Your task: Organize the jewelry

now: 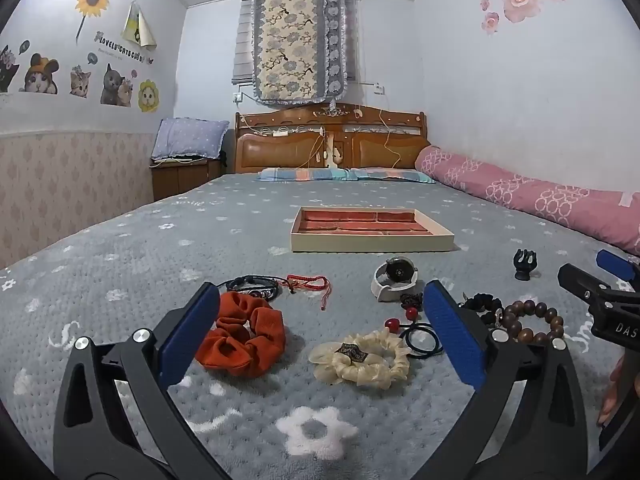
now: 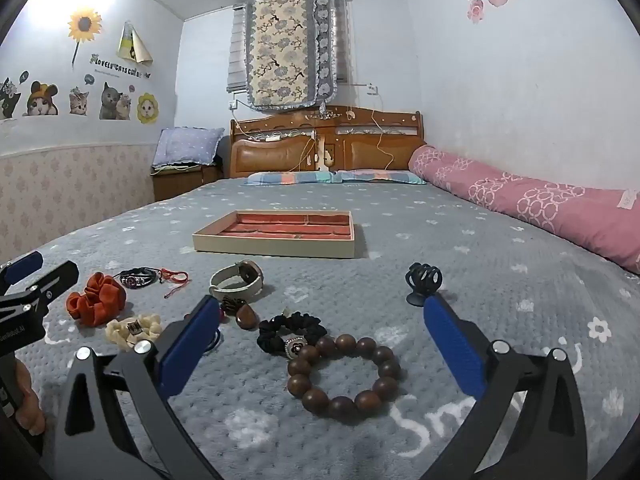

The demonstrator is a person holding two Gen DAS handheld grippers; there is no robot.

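Observation:
Jewelry lies scattered on the grey bedspread. My left gripper (image 1: 320, 292) stands open over an orange scrunchie (image 1: 244, 334) and a cream scrunchie (image 1: 360, 362), holding nothing. My right gripper (image 2: 322, 306) is open too, with a brown bead bracelet (image 2: 344, 376) and a black scrunchie (image 2: 290, 332) lying between its fingers, untouched. A white watch (image 1: 394, 278), a red cord (image 1: 310, 282), a black braided bracelet (image 1: 252, 286) and a black claw clip (image 2: 422, 282) lie further out. The beige tray with red lining (image 1: 372, 242) sits beyond them.
A pink bolster (image 1: 528, 196) runs along the right wall. Striped pillows (image 1: 344, 175) and a wooden headboard (image 1: 328, 142) close the far end. A nightstand with a blue cushion (image 1: 188, 144) stands at the left. A hand (image 2: 28, 396) shows at the left edge.

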